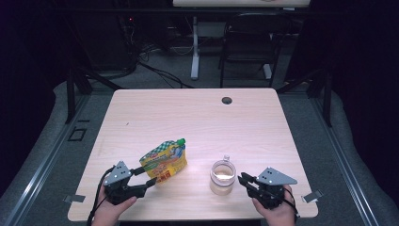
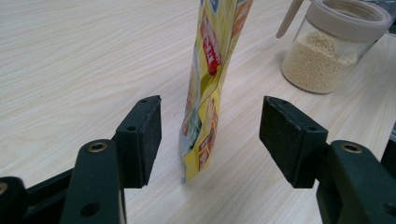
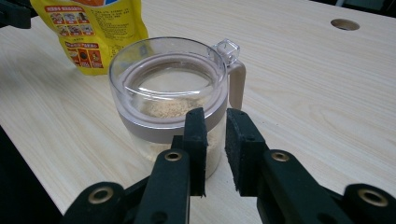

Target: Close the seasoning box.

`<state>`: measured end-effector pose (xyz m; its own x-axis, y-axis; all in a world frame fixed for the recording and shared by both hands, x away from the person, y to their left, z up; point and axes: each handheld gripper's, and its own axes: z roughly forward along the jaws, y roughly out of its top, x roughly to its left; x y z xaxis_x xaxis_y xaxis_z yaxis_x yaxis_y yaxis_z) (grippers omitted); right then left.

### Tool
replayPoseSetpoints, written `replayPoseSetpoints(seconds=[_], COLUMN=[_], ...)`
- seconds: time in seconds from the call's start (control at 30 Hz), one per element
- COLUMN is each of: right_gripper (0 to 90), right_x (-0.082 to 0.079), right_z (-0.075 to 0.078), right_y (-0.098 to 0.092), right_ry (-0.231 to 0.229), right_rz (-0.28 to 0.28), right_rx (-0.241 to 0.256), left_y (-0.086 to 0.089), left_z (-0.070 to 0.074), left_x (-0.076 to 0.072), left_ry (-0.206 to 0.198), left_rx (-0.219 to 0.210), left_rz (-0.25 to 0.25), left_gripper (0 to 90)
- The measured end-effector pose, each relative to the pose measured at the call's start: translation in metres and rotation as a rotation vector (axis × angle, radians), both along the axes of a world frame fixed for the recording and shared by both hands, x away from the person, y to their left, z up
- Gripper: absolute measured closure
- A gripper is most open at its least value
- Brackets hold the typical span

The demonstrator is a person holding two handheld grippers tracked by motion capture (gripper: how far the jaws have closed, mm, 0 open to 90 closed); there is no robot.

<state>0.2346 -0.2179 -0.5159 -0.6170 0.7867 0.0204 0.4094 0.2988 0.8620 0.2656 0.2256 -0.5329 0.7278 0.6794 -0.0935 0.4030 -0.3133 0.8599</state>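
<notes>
at the bottom left of the high view a hand holds the left gripper [image 1: 149, 177], its jaws spread wide with the lower edge of a yellow spouted pouch [image 1: 164, 161] standing between them; in the left gripper view the pouch [image 2: 205, 88] rises edge-on up the middle of the frame, its bottom corner on the wood, and a clear gap shows between it and each black pad, so nothing is clamped. at the bottom right of the high view the other hand holds the right gripper [image 1: 243, 179], pointing left toward a clear jar [image 1: 222, 177] just beside its tips. in the right gripper view that gripper [image 3: 215, 151] has its jaws nearly closed, a narrow slit left between the pads, holding nothing, just in front of the jar [image 3: 170, 100]; the jar has a pale brownish rim, a clear lid with a small tab, and beige granules in its lower part. the pouch stands just left of the jar, in the lower middle of the light wooden table [image 1: 197, 117]. farther up the frame a round cable hole [image 1: 227, 100] sits near the table's far edge, and beyond that a dark chair [image 1: 248, 42] stands on the grey floor.
</notes>
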Motion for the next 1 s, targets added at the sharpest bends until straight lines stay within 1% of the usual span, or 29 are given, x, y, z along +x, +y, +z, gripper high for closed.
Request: replayPoseSetpoints(seconds=[0.03,0.1,0.13,0.17,0.23,0.3,0.37,0.43,0.5,0.57,0.6,0.63,0.8,0.9,0.93,1.0], right_gripper=[76.3,75.0,74.5,74.0,73.3,72.8,72.2,71.3,70.1,69.2,68.9,68.5,63.6,59.5,58.5,57.4], right_x=[0.000,0.000,0.000,0.000,0.000,0.000,0.001,0.002,0.002,0.002,0.003,0.003,0.005,0.009,0.010,0.013], right_z=[0.000,0.000,0.000,0.000,0.001,0.003,0.004,0.004,0.005,0.007,0.007,0.008,0.006,0.003,0.001,-0.004], right_y=[0.001,0.001,0.001,0.001,0.000,-0.003,-0.006,-0.010,-0.014,-0.019,-0.021,-0.024,-0.036,-0.042,-0.044,-0.047], right_ry=[-0.003,-0.010,-0.014,-0.017,-0.024,-0.029,-0.036,-0.044,-0.047,-0.050,-0.059,-0.057,-0.055,-0.059,-0.057,-0.047], right_rz=[0.001,-0.003,-0.004,-0.008,-0.017,-0.027,-0.042,-0.057,-0.073,-0.092,-0.102,-0.110,-0.152,-0.184,-0.196,-0.220], right_rx=[-0.005,-0.003,0.001,0.008,0.013,0.012,0.028,0.036,0.050,0.045,0.054,0.051,0.079,0.066,0.060,0.050], left_y=[0.001,0.002,0.002,0.004,0.006,0.008,0.009,0.009,0.009,0.011,0.013,0.015,0.027,0.034,0.037,0.043], left_z=[0.001,0.002,0.002,0.003,0.005,0.008,0.011,0.014,0.016,0.018,0.018,0.018,0.019,0.017,0.016,0.012], left_x=[-0.001,-0.001,-0.002,-0.002,-0.003,-0.005,-0.007,-0.010,-0.012,-0.015,-0.017,-0.018,-0.019,-0.015,-0.013,-0.010], left_ry=[0.004,-0.001,-0.007,-0.007,-0.006,0.000,0.006,0.010,0.000,-0.008,-0.011,-0.011,-0.014,-0.014,-0.011,-0.014], left_rx=[0.003,-0.002,-0.010,-0.009,-0.025,-0.022,-0.033,-0.038,-0.032,-0.038,-0.036,-0.025,-0.010,-0.023,-0.022,-0.039], left_rz=[0.004,0.006,0.012,0.017,0.020,0.016,0.015,0.014,0.014,0.022,0.027,0.036,0.062,0.091,0.101,0.126], left_gripper=[39.4,39.5,39.5,39.4,39.7,43.9,47.6,47.6,47.4,46.9,46.6,46.6,46.4,46.0,45.8,45.0])
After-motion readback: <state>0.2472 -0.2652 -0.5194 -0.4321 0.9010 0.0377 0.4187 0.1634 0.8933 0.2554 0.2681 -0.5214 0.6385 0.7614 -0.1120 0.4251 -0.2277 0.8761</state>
